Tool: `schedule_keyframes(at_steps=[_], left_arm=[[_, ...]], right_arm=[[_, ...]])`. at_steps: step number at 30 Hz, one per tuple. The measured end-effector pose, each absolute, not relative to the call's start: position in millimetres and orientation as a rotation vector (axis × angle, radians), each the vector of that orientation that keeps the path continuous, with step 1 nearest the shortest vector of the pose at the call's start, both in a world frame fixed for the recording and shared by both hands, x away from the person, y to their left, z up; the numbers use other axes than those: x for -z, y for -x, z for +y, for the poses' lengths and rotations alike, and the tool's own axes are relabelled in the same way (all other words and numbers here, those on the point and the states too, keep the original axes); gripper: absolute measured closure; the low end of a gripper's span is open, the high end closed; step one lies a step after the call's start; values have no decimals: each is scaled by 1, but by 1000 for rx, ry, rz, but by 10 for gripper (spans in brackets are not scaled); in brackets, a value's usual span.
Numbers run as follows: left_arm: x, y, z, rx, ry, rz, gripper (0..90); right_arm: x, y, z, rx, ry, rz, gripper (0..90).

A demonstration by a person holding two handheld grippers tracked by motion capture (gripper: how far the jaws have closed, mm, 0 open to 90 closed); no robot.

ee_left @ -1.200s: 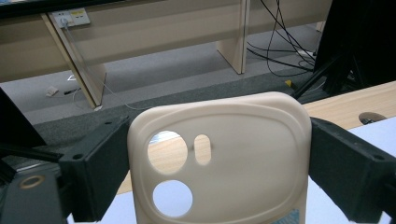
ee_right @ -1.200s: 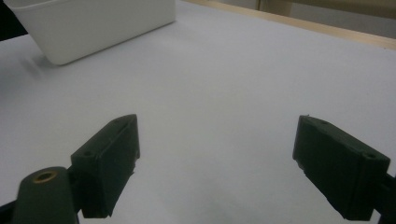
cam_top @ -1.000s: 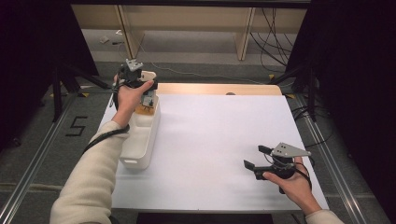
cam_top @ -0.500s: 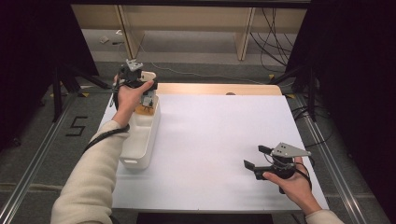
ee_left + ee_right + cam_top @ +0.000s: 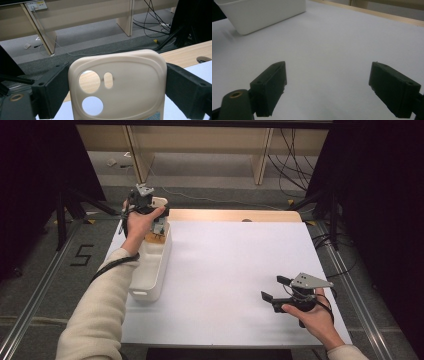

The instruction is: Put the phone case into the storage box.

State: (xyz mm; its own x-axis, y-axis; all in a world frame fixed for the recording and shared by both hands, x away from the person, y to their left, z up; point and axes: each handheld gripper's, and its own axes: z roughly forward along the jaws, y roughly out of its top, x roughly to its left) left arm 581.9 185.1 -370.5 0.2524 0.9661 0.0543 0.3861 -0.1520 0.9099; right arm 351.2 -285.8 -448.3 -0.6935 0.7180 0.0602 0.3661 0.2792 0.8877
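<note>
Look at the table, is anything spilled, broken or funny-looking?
Nothing stands out. The left gripper holds a cream soft plastic phone case upright over the far end of the long white plastic bin, and the right gripper rests open above the white tabletop.

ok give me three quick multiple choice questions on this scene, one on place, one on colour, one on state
1. Where is the white bin?
A. left side of the table
B. right side
C. on the floor

2. What colour is the phone case?
A. black
B. cream
C. red

3. How is the right tool?
A. shut on a case
B. open, holding nothing
C. inside the bin

Answers: 1 A, the bin sits by the table's left edge; 2 B, the left tool grips a cream case; 3 B, its jaws stand apart over the bare white table.
</note>
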Motion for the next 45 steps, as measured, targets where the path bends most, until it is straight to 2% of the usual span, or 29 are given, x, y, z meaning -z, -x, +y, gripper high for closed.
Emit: schedule_keyframes(at_steps=[45], left_arm=[[386, -587, 185, -859, -1720, 1296, 102]], right_arm=[[448, -351, -286, -1388, -985, 2203, 156]])
